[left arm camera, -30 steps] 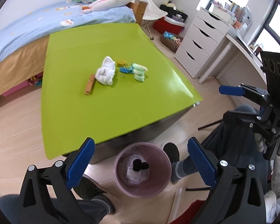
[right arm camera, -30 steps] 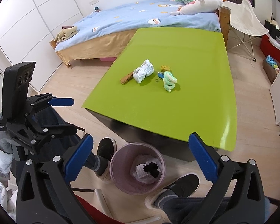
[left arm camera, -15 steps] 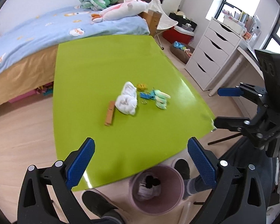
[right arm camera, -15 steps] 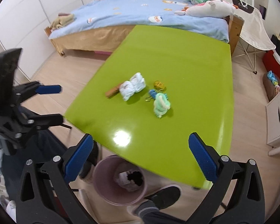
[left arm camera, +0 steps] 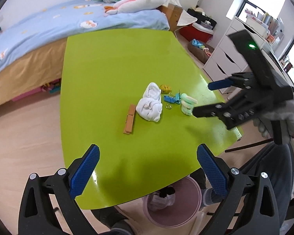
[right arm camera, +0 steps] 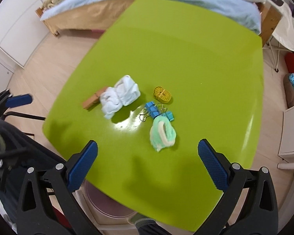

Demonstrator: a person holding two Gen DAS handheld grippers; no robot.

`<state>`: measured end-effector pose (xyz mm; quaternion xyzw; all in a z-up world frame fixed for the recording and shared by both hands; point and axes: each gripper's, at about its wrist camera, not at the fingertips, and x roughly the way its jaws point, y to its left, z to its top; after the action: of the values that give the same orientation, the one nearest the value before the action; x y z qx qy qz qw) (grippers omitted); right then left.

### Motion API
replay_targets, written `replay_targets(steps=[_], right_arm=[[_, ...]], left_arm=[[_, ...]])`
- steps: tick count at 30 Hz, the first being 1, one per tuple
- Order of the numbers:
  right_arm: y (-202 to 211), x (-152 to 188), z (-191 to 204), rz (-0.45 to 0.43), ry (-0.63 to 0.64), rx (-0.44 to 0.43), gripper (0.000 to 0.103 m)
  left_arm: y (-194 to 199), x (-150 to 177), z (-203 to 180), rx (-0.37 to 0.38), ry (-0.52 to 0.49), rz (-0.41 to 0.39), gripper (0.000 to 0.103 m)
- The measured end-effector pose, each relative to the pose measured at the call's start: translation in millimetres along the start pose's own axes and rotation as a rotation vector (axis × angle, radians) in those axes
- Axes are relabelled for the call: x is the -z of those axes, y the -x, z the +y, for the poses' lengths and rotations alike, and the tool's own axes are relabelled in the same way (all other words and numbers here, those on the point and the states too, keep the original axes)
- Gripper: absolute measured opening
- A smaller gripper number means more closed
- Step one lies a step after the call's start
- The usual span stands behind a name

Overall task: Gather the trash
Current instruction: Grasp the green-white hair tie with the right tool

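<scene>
Five kinds of clutter lie in one cluster near the middle of the green table point(left arm camera: 111, 62): one white crumpled tissue point(left arm camera: 150, 102), one wooden clothespin point(left arm camera: 129, 119), one yellow rubber-band bundle point(left arm camera: 165, 88), a few blue binder clips point(left arm camera: 172, 98) (the exact count is hard to tell) and one mint-green wad point(right arm camera: 162, 132). The clothespin's long axis runs from the near edge toward the far edge, just beside the tissue. One pink trash bin point(left arm camera: 172, 205) stands on the floor under the near edge. Both the left gripper point(left arm camera: 148, 173) and the right gripper point(right arm camera: 148, 168) are spread wide, holding nothing. Since half a second ago both have advanced over the table, and the bin has slipped mostly beneath its edge.
</scene>
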<state>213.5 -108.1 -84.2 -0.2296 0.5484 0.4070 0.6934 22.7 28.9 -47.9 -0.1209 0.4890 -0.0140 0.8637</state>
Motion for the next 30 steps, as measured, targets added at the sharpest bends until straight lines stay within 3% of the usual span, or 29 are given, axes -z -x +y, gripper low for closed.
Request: replay_targets(steps=[4,6,13,17,30], right_arm=[[-17.1,-9.8,-5.7,0.053,-0.008,0.002,0.096],[-22.9,-10.7,-5.9,0.071,-0.005,0.007,0.078],[-31.1,-10.8,-6.4,0.081,0.01,0.015,0.056],[-29.7,-9.0,-9.2,0.071,0.012,0.022,0.033],[13.5,23.8,-22.9,-0.043,-0.047,-0.033,0.027]], left_arm=[[-3.8,3.3,4.0,0.0,0.011,0.009,0.096],[-5.1,4.9,5.1,0.002,0.018,0.012,0.096],[-10.4,2.5,7.5,0.007,0.025,0.017,0.096],[-12.6,3.9,7.6,0.008,0.026,0.021,0.095],[-17.1,-13.4,-2.8,-0.004,-0.028,0.022,0.096]])
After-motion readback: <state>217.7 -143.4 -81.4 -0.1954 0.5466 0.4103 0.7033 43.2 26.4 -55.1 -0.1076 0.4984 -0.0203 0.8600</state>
